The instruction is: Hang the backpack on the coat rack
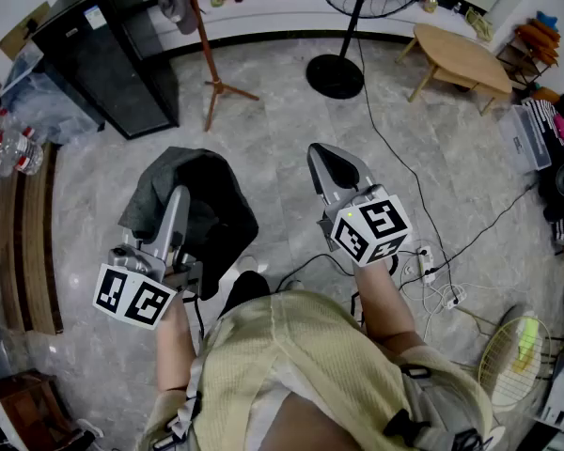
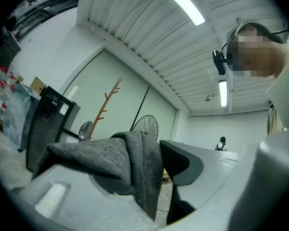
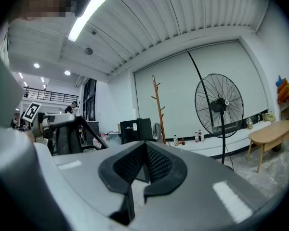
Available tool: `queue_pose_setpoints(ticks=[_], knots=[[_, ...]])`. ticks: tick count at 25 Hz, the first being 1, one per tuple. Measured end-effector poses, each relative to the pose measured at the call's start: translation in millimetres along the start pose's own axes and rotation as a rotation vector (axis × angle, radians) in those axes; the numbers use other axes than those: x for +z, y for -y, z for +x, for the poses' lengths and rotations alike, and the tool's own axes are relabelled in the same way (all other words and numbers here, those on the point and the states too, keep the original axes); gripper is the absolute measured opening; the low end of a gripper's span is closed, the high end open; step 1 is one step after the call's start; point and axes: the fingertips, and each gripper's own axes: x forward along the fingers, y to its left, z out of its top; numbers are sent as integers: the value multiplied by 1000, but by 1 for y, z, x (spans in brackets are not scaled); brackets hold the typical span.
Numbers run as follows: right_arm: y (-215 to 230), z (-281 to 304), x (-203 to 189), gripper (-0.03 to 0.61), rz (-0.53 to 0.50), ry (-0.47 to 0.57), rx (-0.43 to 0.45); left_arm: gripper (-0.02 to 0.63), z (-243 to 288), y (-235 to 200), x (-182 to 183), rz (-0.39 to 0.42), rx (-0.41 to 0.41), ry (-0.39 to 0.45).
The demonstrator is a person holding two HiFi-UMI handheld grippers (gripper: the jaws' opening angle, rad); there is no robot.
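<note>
In the head view a dark grey backpack [image 1: 202, 205] hangs above the floor from my left gripper [image 1: 180, 198], which is shut on its grey fabric strap [image 2: 135, 158]. The left gripper view shows the strap draped over one jaw and pinched against the other of the left gripper [image 2: 151, 170]. My right gripper [image 1: 331, 169] is held level beside the backpack, shut and empty; its pads [image 3: 156, 165] meet. The wooden coat rack [image 1: 203, 40] stands a few steps ahead by the wall, with a grey hat [image 1: 177, 0] on it. Both gripper views also show the coat rack [image 2: 107, 102] [image 3: 159, 107].
A black cabinet [image 1: 103, 54] stands left of the rack, and a pedestal fan [image 1: 336, 73] to its right. A wooden table [image 1: 462, 56] is at far right. Cables and a power strip [image 1: 423, 263] lie on the floor by my right side. Water bottles [image 1: 9, 148] sit at left.
</note>
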Motion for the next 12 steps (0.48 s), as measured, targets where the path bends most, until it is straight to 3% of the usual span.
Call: queue_pose_setpoints(ticks=[6, 12], knots=[[3, 2, -2, 3, 15, 10, -29, 172, 7, 0, 2, -14, -30, 8], [-2, 7, 4, 5, 32, 71, 13, 172, 23, 4, 1, -25, -100, -30]])
